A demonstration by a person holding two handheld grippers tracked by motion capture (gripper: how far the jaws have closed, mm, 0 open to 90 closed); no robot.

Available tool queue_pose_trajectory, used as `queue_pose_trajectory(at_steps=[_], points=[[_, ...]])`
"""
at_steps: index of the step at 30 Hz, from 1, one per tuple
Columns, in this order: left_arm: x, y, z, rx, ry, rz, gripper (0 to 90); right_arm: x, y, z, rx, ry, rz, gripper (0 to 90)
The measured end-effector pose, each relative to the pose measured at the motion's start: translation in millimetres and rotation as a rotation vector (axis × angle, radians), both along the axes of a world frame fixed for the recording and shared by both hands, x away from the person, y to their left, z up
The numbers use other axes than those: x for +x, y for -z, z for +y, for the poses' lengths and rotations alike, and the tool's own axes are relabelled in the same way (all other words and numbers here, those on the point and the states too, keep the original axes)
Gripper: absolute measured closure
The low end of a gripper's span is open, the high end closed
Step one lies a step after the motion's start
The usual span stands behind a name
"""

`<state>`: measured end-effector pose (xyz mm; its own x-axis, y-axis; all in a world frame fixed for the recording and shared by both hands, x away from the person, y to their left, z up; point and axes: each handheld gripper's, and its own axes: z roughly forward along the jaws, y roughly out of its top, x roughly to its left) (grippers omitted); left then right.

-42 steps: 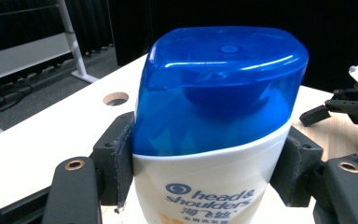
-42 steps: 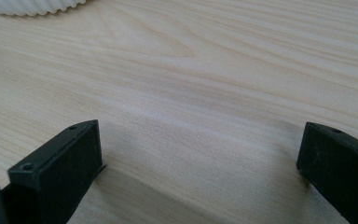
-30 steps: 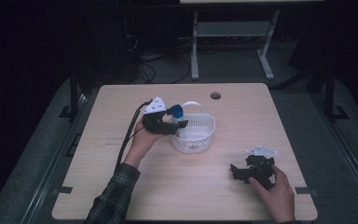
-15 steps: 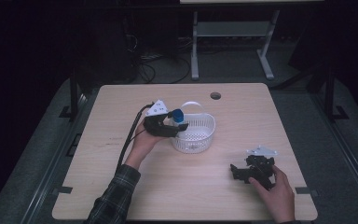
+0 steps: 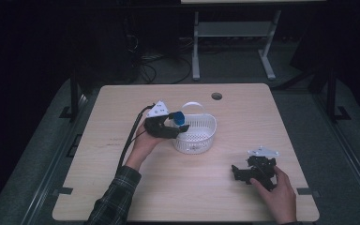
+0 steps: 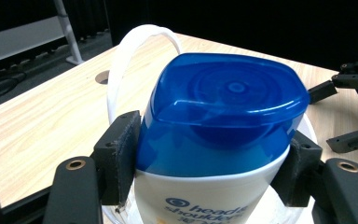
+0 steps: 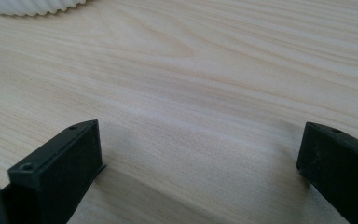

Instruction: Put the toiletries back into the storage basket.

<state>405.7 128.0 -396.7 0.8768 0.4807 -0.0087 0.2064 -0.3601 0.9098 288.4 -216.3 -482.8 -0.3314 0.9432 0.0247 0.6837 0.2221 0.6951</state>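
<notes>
Surface (image 5: 122, 187): pale wood-grain top, round cable hole (image 5: 216, 96) near its far edge.

Basket (image 5: 195, 136): white, perforated, with an arched white handle; set near the middle of the surface, on the near side of the cable hole.

Shampoo bottle (image 6: 214, 149): white body, blue flip cap, "head & shoulders" printed below the cap. Held upright at the basket's left rim, over or just inside it; exact depth hard to judge from above. Basket handle arching behind the cap in the left gripper view.

Left gripper (image 5: 168, 125): held at the basket's left side, jaws clamped on the shampoo bottle just under the cap, one pad on each flank. Grey three-cornered plate on top; cable trailing along a plaid sleeve (image 5: 115, 199).

Right gripper (image 7: 200, 172): down on the surface well to the right of the basket and nearer the person, gripped by the right hand (image 5: 277, 194). Jaws wide apart, bare wood between them.
</notes>
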Motion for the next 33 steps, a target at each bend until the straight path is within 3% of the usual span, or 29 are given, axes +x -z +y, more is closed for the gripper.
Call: queue_pose_trajectory(at_steps=[6, 15, 20, 33], points=[[-0.6, -0.8, -0.2, -0.005, 0.003, -0.005, 29.5, 0.0, 0.0, 0.0, 0.0, 0.0, 0.0, 0.0], [-1.6, -1.0, 2.0, 0.006, 0.022, 0.017, 13.6, 0.0, 0.0, 0.0, 0.0, 0.0, 0.0, 0.0], [-4.2, -1.4, 5.3, 0.029, 0.019, 0.014, 13.1, 0.1, 0.0, 0.0, 0.0, 0.0, 0.0, 0.0], [-13.0, -3.5, 22.4, 0.034, -0.027, 0.023, 13.1, 0.0, 0.0, 0.0, 0.0, 0.0, 0.0, 0.0]])
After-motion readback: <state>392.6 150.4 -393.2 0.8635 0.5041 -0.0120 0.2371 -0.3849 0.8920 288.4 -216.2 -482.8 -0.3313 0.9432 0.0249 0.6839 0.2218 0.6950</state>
